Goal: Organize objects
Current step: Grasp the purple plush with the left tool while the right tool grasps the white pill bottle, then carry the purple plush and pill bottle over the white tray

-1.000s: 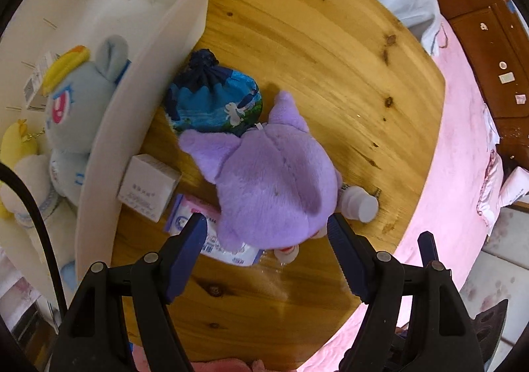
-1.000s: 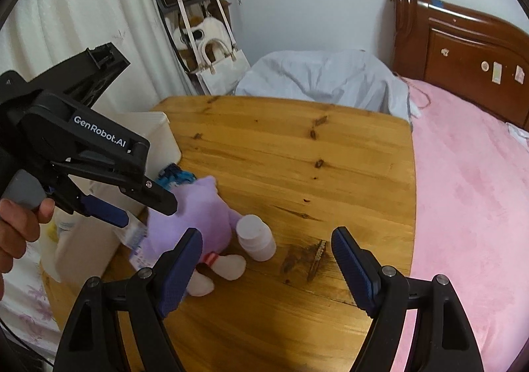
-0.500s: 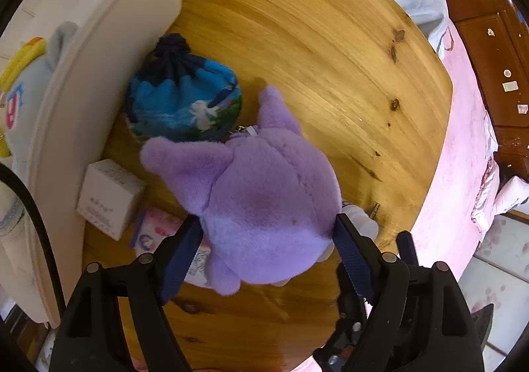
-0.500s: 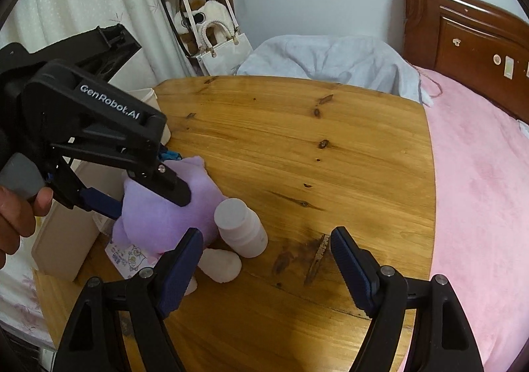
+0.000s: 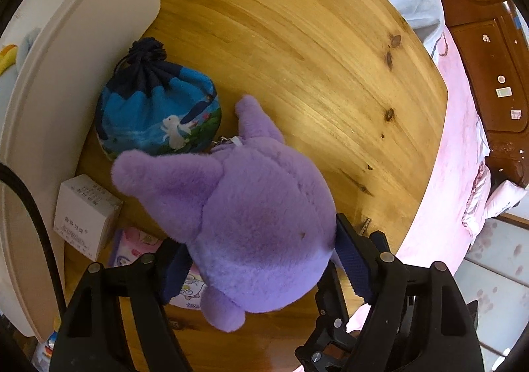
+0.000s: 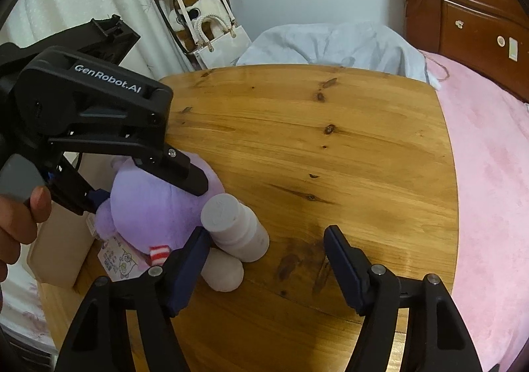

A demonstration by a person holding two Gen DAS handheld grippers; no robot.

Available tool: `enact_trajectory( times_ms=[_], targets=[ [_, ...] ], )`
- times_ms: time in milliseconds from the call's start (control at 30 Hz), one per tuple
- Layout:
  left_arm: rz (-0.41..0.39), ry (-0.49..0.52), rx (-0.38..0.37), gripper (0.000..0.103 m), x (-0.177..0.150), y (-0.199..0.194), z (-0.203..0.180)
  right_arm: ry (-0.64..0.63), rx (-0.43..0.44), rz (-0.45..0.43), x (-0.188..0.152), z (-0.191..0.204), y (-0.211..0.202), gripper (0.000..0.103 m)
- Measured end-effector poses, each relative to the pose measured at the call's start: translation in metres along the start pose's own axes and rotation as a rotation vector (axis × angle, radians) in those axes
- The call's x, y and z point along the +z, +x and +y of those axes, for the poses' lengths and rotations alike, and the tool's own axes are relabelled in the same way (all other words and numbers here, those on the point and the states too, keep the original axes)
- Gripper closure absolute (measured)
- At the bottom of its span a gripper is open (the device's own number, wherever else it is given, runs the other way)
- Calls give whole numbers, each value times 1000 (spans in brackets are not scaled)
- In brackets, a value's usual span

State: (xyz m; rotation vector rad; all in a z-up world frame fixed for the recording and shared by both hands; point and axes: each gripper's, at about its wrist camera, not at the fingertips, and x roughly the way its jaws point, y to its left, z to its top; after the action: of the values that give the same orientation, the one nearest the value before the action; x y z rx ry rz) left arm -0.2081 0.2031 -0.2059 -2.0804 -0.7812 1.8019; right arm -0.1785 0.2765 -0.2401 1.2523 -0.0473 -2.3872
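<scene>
Right now the purple plush toy [image 5: 258,226] lies on the wooden worktop [image 5: 314,74], and I have my left hand-held gripper [image 5: 261,259] straddling its round body. The jaws are closing, with one blue pad on each flank of the plush; from the left wrist view they sit right against the fur, but I cannot tell whether they press it yet. In the right wrist view the same left hand-held gripper [image 6: 145,186] reaches in from the left, a person's hand [image 6: 20,226] on its grip.

Just beside the plush toy stands a white bottle [image 6: 234,226], tilted and leaning against it, with the plush toy's pale foot [image 6: 223,272] below it. My right hand-held gripper [image 6: 266,248] is also closing. Its jaws are still wide, its left pad near the bottle and the foot, its right pad over bare wood, and nothing is gripped.

Behind the plush toy sits a blue drawstring pouch [image 5: 155,114], touching it. To the left are a small white box [image 5: 84,216] and a pink packet [image 5: 148,259], the packet partly under the plush toy. Further left is the white bin [image 5: 82,51], whose wall stands against the pouch and the box. Beyond the worktop I see a pink bed [image 6: 489,180] with a dark wooden headboard [image 6: 463,15].
</scene>
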Motion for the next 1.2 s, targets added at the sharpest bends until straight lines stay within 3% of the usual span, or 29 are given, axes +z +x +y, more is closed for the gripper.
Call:
enact_trajectory(
  times_ms=[267,633,1200],
  targets=[
    [-13,4,17,30,-2,-8,5,-7,21,0,0,4,5,46],
    [-18,36,58,32,-12,-21,8,-26,39,17,3,12,8,68],
    [-72,133,148,32,-21,-64,-11,15,-31,1,8,15,-11,68]
  ],
)
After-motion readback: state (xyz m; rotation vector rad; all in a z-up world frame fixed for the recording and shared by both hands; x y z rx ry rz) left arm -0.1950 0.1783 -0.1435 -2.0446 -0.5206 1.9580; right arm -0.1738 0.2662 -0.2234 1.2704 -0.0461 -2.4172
